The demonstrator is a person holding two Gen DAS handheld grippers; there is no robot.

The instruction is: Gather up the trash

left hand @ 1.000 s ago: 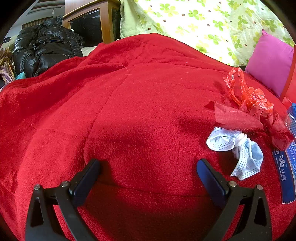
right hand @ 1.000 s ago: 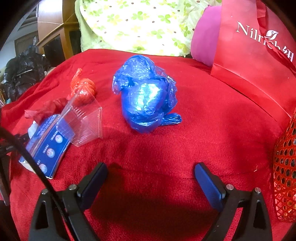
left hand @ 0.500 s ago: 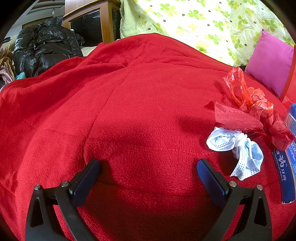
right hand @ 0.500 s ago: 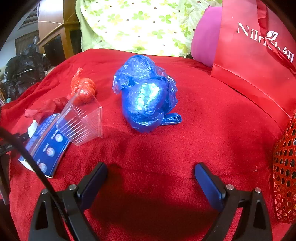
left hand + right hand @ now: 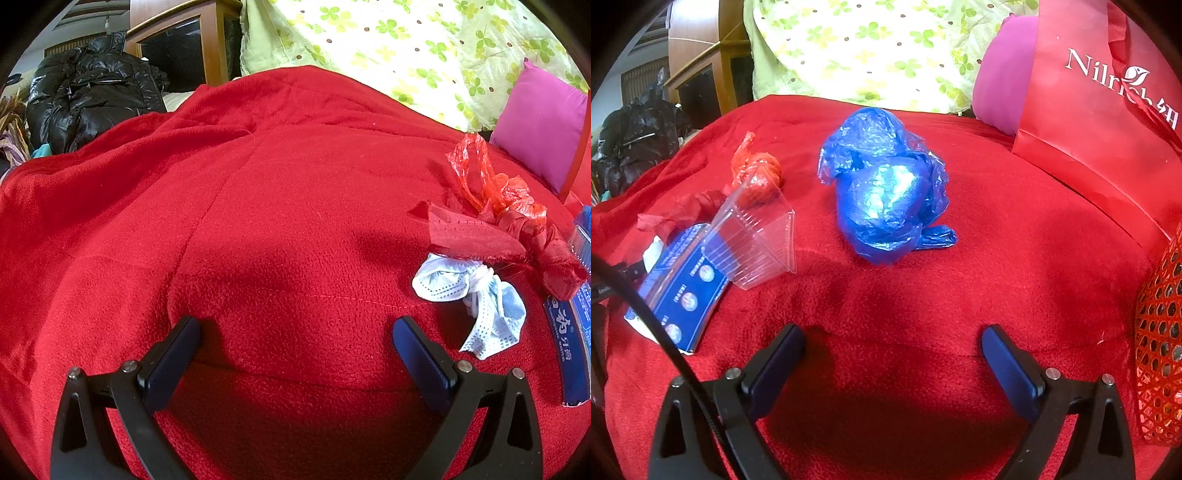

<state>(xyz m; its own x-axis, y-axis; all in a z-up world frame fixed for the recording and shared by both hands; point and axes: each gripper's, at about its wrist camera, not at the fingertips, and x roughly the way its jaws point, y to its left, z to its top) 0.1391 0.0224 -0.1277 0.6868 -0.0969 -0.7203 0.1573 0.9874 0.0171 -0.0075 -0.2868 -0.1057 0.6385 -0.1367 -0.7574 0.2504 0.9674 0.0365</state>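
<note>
Trash lies on a red blanket (image 5: 258, 221). In the right wrist view a crumpled blue plastic bag (image 5: 886, 188) sits ahead of my open, empty right gripper (image 5: 892, 347). To its left lie a clear plastic container (image 5: 753, 240), a blue flat package (image 5: 679, 291) and a red plastic bag (image 5: 757, 173). In the left wrist view my left gripper (image 5: 295, 336) is open and empty over bare blanket. To its right lie a crumpled white face mask (image 5: 476, 295), a red plastic bag (image 5: 495, 192), a red cloth scrap (image 5: 476, 236) and the blue package (image 5: 569, 339).
A red mesh basket (image 5: 1160, 343) stands at the right edge of the right wrist view, with a red paper bag (image 5: 1108, 122) behind it. A pink pillow (image 5: 539, 122), a green flowered quilt (image 5: 406, 44), a black jacket (image 5: 88, 99) and a wooden cabinet (image 5: 184, 48) lie beyond the blanket.
</note>
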